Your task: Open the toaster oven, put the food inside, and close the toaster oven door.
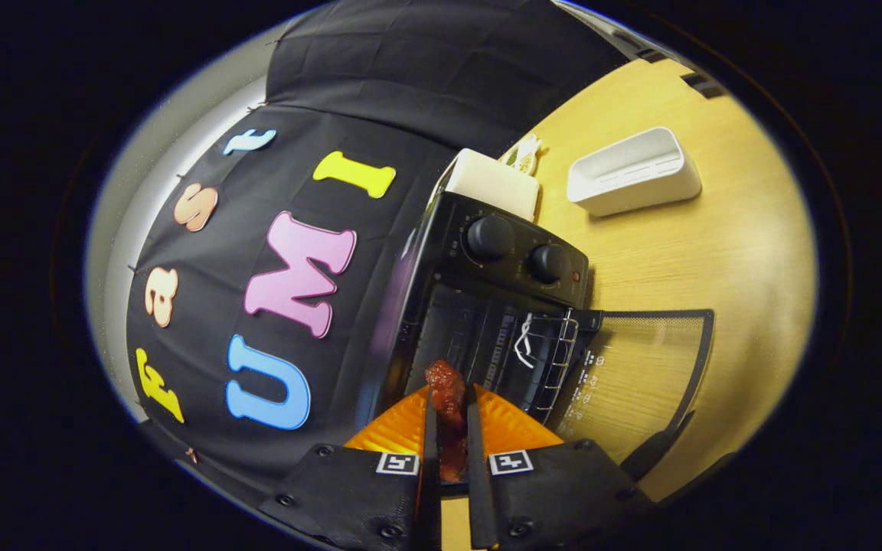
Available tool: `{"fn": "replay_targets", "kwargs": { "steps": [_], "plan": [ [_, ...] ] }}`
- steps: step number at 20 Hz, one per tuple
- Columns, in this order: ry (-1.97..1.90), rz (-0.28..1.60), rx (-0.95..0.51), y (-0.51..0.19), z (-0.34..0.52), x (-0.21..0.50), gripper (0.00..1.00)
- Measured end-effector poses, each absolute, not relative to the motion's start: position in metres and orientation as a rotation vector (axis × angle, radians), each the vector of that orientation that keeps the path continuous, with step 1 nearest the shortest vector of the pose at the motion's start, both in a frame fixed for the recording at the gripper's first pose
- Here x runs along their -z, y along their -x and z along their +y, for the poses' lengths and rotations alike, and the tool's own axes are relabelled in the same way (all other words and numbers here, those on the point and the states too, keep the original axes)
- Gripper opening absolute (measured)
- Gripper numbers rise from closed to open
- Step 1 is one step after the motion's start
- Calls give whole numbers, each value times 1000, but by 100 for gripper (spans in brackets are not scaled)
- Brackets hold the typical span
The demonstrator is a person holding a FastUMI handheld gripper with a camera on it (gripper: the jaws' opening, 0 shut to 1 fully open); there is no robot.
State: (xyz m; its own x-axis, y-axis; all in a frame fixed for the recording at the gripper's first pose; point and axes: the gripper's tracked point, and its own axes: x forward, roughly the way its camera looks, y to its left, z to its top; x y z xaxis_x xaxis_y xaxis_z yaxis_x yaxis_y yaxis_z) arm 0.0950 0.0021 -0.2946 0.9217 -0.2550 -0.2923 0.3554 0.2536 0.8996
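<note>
Your pale wooden table runs smooth and wide behind everything. On it stands the boxy black metal toaster oven, two round knobs on its panel; its mesh-printed glass door lies dropped open at about three o'clock from the cavity, where a wire rack shows. At one o'clock from the oven sits a white rectangular plastic tray, well apart. Your tongs are closed to a narrow gap and pinch the glossy, lumpy reddish-brown piece of food, which juts at twelve o'clock beyond their tips, just before the oven's opening.
</note>
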Motion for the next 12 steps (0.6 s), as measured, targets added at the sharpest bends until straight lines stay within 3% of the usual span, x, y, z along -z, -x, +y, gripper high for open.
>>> {"fn": "replay_targets", "kwargs": {
  "steps": [9,12],
  "plan": [
    [-1341,99,526,-145,10,325,19],
    [-1326,111,583,-143,2,332,61]
  ]
}}
